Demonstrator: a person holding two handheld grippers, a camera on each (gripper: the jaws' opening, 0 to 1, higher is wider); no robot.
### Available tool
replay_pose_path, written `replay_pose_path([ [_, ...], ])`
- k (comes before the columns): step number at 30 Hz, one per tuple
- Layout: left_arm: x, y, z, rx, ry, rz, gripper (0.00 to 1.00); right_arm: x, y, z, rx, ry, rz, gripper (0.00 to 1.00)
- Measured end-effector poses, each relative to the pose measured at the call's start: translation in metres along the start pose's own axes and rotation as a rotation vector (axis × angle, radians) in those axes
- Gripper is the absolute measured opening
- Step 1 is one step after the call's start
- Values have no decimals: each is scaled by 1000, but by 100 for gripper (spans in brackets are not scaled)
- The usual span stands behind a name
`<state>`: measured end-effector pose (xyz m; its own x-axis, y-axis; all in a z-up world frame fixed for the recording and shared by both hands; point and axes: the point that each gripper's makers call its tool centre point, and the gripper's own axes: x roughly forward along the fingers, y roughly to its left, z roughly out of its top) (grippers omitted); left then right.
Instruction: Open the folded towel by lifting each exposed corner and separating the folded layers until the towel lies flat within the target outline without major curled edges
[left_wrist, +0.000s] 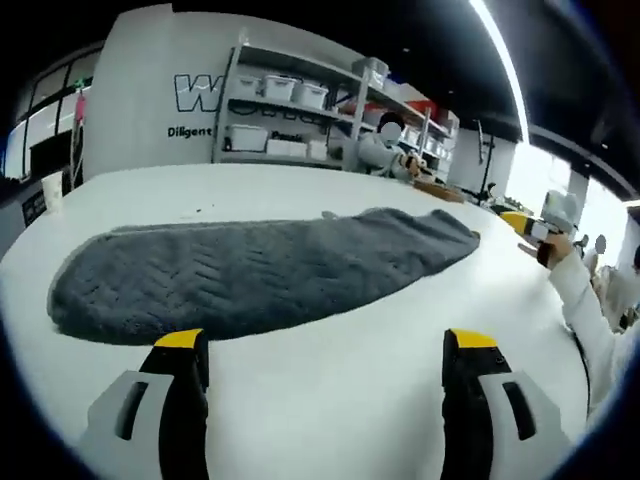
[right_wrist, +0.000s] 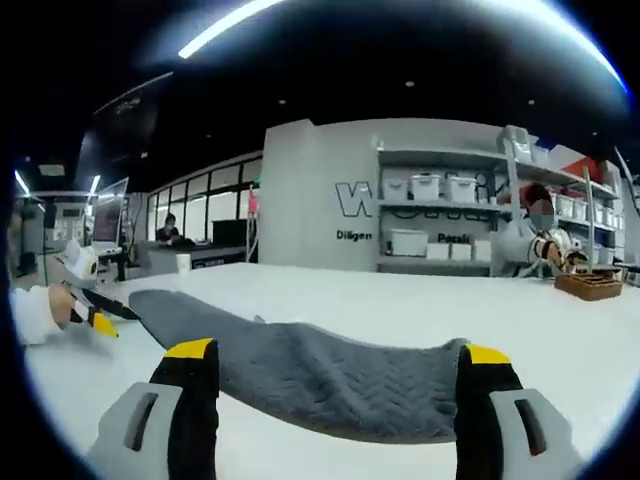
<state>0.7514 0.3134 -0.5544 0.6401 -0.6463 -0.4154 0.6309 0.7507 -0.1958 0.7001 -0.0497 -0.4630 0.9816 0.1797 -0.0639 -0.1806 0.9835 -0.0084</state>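
The left tool hangs low over the white worktop with its two black, yellow-tipped jaws spread wide, nothing between them but bare surface. Just beyond the jaw tips lies the dark grey towel with a woven chevron pattern, a long folded band stretched across the worktop. The left jaw tip sits right at its near edge (I cannot tell whether it touches); the right jaw is clear of the cloth. Far off to the right of that view the other tool shows its yellow and white nose, held in a hand with a white sleeve behind it.

The right tool is likewise wide open and holds nothing. In the right gripper view the towel runs between and past its jaws, its thick folded end rising close to the right jaw tip, its far end tapering away to the left. There the left tool appears, black fingers with a yellow tip lying at the towel's far end, held by a white-sleeved hand.

Behind the worktop stands a grey wall with lettering and metal shelving stacked with white storage boxes, where a person works at the right. Another person sits far back by the windows.
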Motion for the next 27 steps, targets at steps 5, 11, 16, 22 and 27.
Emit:
replay_pose_path([
  [5,12,11,13,-21,-14,22,92,1,1,-2,6,7,4,99],
  [11,30,29,29,-70,-23,36,89,1,2,-1,7,6,6,99],
  [16,45,44,38,-58,4,59,88,2,4,-3,8,16,17,99],
  [22,64,65,52,-53,34,83,88,2,5,-4,15,21,20,99],
  [27,88,87,63,20,110,120,88,2,5,-7,24,28,22,98],
])
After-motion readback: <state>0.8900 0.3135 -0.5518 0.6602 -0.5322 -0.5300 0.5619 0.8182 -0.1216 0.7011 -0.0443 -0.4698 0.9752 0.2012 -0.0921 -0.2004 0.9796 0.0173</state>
